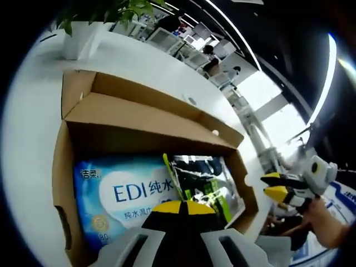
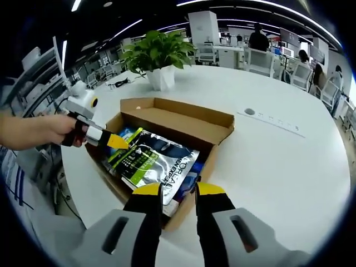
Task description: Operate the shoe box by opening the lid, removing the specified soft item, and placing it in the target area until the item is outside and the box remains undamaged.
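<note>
An open cardboard shoe box sits on the white table, its lid flap folded back on the far side. Inside lie a blue wet-wipes pack and a silver, black and green pouch. The pouch rests tilted, and its lower end overhangs the box's near wall. My left gripper is shut at the pouch's green edge and seems to pinch it. My right gripper is open at the box's near wall, beside the pouch's lower end.
A potted plant in a white pot stands just beyond the box. The white table has a small round socket to the right of the box. Desks, chairs and people fill the room behind.
</note>
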Motion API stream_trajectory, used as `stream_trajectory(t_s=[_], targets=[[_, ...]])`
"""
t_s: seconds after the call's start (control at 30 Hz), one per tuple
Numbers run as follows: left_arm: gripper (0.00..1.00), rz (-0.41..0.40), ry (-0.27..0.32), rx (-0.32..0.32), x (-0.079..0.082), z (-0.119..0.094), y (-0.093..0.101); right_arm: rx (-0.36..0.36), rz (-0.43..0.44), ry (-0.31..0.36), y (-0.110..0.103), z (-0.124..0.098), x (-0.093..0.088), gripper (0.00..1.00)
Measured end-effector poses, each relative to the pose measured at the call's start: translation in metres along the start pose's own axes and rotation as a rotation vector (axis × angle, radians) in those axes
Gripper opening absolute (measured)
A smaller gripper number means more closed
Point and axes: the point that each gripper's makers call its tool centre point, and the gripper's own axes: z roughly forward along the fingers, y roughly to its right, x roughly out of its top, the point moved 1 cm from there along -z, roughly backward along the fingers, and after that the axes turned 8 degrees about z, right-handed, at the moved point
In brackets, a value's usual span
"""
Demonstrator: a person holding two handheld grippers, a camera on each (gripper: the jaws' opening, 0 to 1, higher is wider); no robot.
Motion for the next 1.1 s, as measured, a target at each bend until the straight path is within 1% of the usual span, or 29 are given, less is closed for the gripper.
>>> stream_trajectory(t_s=[0.13, 0.4, 0.47, 0.53, 0.63, 0.83, 0.97, 1.1], targets=[[0.0, -0.008, -0.006, 0.008, -0.002, -0.005, -0.008, 0.018, 0.001, -0.008, -0.007, 0.01, 0.0, 0.2], [0.0, -0.019, -0.011, 0.018, -0.004, -0.01, -0.016, 0.048, 0.016, -0.043, -0.017, 0.027, -0.01, 0.2], [0.0, -0.02, -0.012, 0.021, -0.004, -0.011, -0.019, 0.064, 0.046, -0.056, -0.021, 0.032, -0.012, 0.2], [0.0, -0.027, -0.011, 0.024, -0.004, -0.012, -0.022, 0.093, 0.12, -0.056, -0.027, 0.035, -0.013, 0.19], [0.0, -0.035, -0.003, 0.023, -0.002, -0.013, -0.023, 0.09, 0.129, -0.058, -0.023, 0.043, -0.012, 0.18], [0.0, -0.038, 0.001, 0.022, 0.0, -0.013, -0.024, 0.097, 0.158, -0.078, -0.026, 0.051, -0.016, 0.16], [0.0, -0.021, -0.003, 0.025, -0.001, -0.014, -0.023, 0.097, 0.176, -0.092, -0.025, 0.057, -0.02, 0.16], [0.0, -0.016, -0.004, 0.026, -0.001, -0.014, -0.023, 0.109, 0.208, -0.097, -0.025, 0.064, -0.019, 0.16]])
